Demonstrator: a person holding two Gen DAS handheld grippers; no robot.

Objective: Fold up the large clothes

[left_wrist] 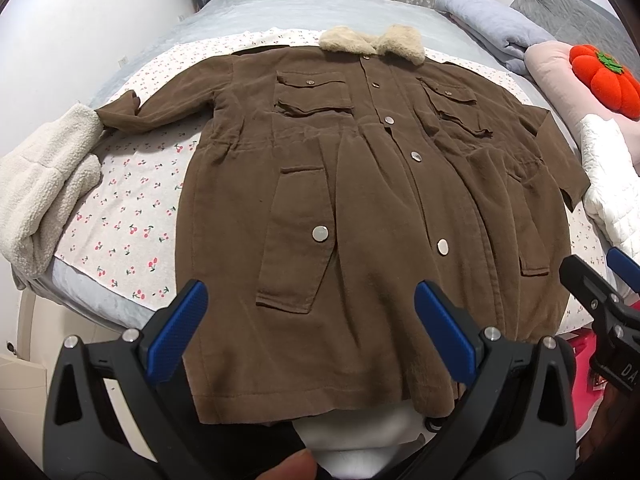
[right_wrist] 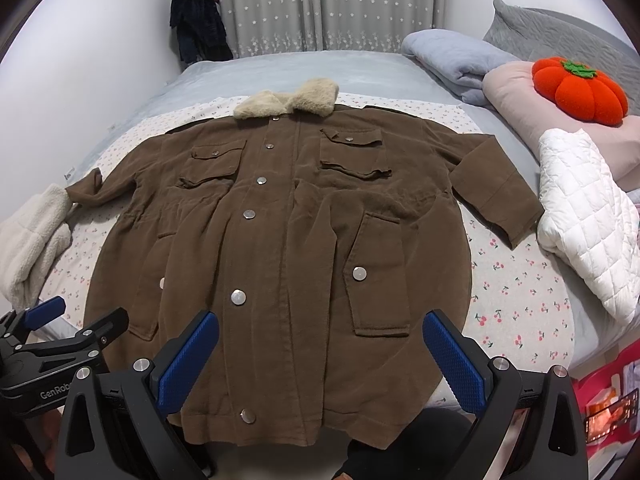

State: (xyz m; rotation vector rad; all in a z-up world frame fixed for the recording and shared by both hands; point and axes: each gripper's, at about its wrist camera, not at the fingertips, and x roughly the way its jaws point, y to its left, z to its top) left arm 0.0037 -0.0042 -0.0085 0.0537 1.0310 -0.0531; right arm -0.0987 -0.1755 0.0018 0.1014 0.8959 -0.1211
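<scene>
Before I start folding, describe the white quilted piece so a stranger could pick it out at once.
Start at the bed with the brown coat spread across it, fur collar at the far end. Follow the coat's right sleeve outward; just past its cuff lies the white quilted garment. Its diamond stitching separates it from the smooth pink pillow behind and the cream fleece on the opposite side.

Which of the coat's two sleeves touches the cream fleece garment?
The coat's sleeve on the left of both views: its cuff meets the cream fleece garment. The other sleeve ends just short of the white quilted jacket.

Both wrist views from the hem, sharing the coat (left_wrist: 360, 184) lengthwise.
</scene>
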